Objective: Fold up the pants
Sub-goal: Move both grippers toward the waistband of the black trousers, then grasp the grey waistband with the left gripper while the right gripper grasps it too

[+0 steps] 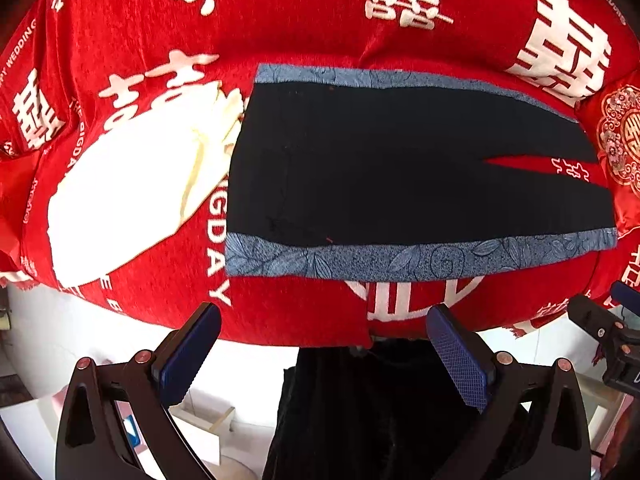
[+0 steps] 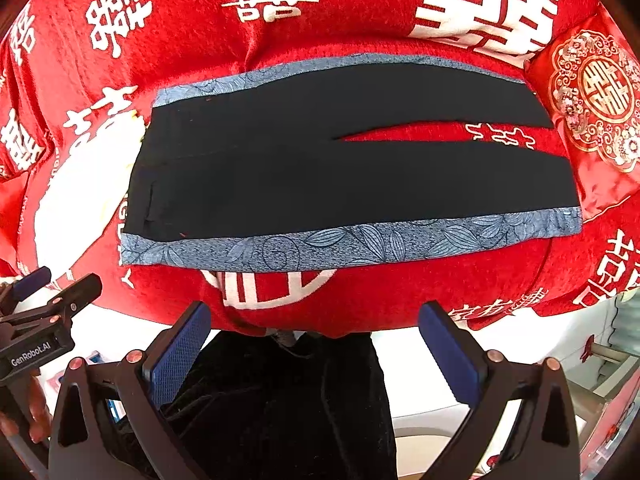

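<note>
Black pants laid flat on a red wedding-print bedspread, both grippers held spread and empty at the near edge.

In the left wrist view, the black pants (image 1: 400, 168) with blue leaf-print side stripes are seen spread flat at the centre of the red bedspread (image 1: 280, 20), waistband toward 9 o'clock, legs parted toward 3 o'clock. A white garment (image 1: 128, 192) is seen touching the waistband at 9 o'clock. The left gripper (image 1: 324, 354) is held wide apart at 6 o'clock, nothing between its pads. In the right wrist view, the pants (image 2: 320, 168) are seen at centre, a red embroidered cushion (image 2: 596, 100) at 2 o'clock beside the leg ends. The right gripper (image 2: 316, 354) is likewise spread and empty at 6 o'clock.
</note>
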Demonstrator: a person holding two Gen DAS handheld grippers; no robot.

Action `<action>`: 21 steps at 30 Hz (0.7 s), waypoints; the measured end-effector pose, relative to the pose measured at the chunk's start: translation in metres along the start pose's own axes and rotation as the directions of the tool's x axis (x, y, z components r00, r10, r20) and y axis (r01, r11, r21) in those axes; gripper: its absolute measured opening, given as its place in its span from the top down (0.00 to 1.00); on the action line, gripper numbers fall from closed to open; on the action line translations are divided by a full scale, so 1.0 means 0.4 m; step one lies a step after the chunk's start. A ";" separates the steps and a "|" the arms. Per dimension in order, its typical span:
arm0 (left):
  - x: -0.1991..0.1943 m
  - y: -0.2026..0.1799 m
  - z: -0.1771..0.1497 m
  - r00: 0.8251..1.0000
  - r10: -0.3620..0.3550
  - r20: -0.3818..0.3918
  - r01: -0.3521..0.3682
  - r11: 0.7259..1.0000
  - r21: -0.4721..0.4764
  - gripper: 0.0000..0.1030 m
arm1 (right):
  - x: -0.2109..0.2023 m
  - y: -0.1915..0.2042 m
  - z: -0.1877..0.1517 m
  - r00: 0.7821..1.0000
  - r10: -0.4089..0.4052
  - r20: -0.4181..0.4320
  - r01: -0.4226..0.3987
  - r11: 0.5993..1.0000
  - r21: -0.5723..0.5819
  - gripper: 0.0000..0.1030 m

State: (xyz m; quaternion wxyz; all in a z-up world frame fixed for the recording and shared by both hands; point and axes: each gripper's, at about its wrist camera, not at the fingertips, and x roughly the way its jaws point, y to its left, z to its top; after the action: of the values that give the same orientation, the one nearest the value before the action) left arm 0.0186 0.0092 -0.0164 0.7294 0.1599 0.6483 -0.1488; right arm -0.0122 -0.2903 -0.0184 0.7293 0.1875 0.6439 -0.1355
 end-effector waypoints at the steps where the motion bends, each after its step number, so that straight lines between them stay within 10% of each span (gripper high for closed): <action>1: 0.006 -0.003 -0.003 1.000 -0.001 -0.009 0.000 1.000 -0.006 0.00 | 0.006 -0.006 0.000 1.000 -0.001 -0.005 0.001 1.000 -0.002 0.00; 21: 0.220 -0.033 -0.008 0.998 -0.050 -0.026 0.047 0.994 -0.100 0.00 | 0.219 -0.090 0.011 0.998 -0.041 -0.049 0.038 0.998 -0.055 0.00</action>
State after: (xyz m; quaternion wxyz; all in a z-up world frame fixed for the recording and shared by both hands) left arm 0.0202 -0.0023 -0.1049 0.7233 0.1096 0.6690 -0.1317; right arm -0.0125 -0.3206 -0.1082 0.7150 0.1582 0.6689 -0.1278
